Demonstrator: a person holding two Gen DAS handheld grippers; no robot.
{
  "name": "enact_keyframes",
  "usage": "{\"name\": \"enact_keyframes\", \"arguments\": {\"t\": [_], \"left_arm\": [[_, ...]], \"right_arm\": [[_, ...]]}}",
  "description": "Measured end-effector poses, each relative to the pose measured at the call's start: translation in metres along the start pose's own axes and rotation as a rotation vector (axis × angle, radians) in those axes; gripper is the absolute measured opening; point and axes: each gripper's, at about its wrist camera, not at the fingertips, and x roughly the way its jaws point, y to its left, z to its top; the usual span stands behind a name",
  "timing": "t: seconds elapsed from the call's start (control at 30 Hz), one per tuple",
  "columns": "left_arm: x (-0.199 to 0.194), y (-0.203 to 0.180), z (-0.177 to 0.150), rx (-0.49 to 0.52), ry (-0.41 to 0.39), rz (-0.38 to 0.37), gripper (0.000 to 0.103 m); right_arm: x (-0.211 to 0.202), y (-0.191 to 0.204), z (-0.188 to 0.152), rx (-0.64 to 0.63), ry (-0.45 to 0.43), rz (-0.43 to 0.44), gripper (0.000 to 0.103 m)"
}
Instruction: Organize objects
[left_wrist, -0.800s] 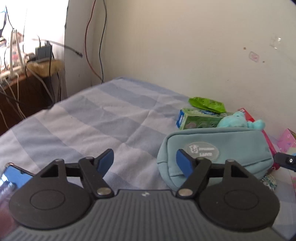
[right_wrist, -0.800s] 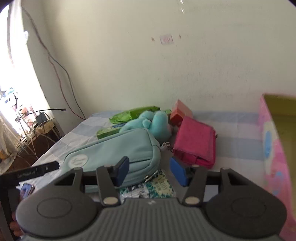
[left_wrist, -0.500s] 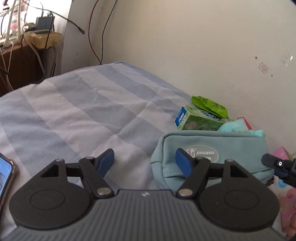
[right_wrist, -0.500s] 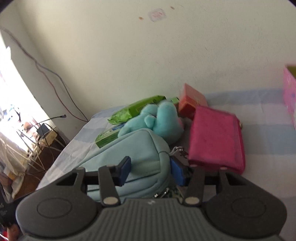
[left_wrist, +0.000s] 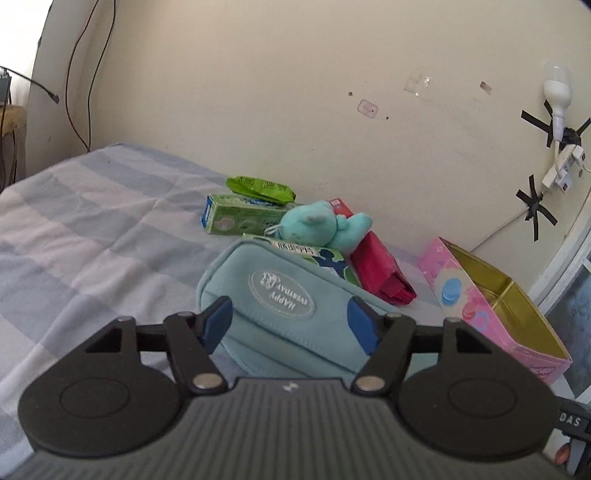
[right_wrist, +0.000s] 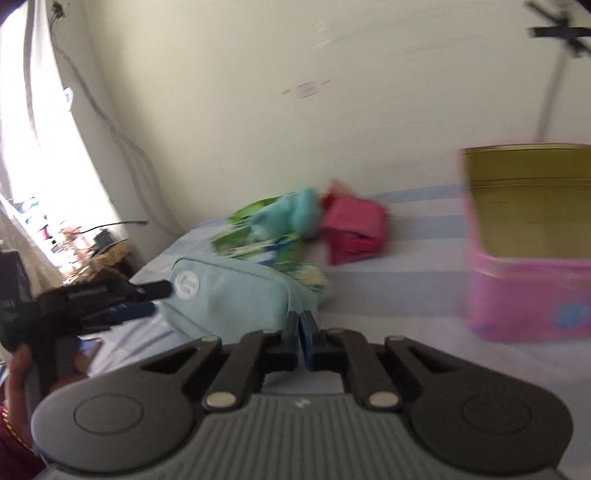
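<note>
Right tongs (right_wrist: 300, 334) now closed on corner of blue pouch (right_wrist: 236, 295); earlier open. Left tongs (left_wrist: 290, 325) open as before, straddling pouch (left_wrist: 291, 314). Pink tin (right_wrist: 532, 240) now right, beyond.

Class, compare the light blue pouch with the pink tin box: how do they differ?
The light blue pouch is soft fabric; the pink tin box is rigid. The pouch looks closed and bears an oval badge; the box stands open, showing a gold inside. The pouch lies nearer the left claw. Both rest on the striped bedsheet.

Black left gripper (left_wrist: 290, 325), ribbed grey body, blue-padded fingers (left_wrist: 218, 321), silver screws.
</note>
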Motion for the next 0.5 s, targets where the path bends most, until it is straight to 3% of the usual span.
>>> {"name": "enact_keyframes", "arguments": {"t": [0.1, 0.27, 0.43, 0.5], "left_arm": [[0.005, 0.012, 0.014, 0.039, -0.015, 0.052, 0.081], [0.028, 0.033, 0.027, 0.086, 0.023, 0.057, 0.089], [0.054, 0.043, 0.019, 0.059, 0.086, 0.02, 0.089], [0.062, 0.045, 0.015, 0.031, 0.111, -0.021, 0.084]], "right_arm": [[-0.018, -0.011, -0.006, 0.007, 0.0, -0.027, 0.011], [-0.017, -0.01, -0.01, 0.027, 0.021, 0.025, 0.042], [0.019, -0.004, -0.015, 0.051, 0.096, 0.058, 0.043], [0.036, -0.005, -0.015, 0.082, 0.132, 0.083, 0.045]]}}
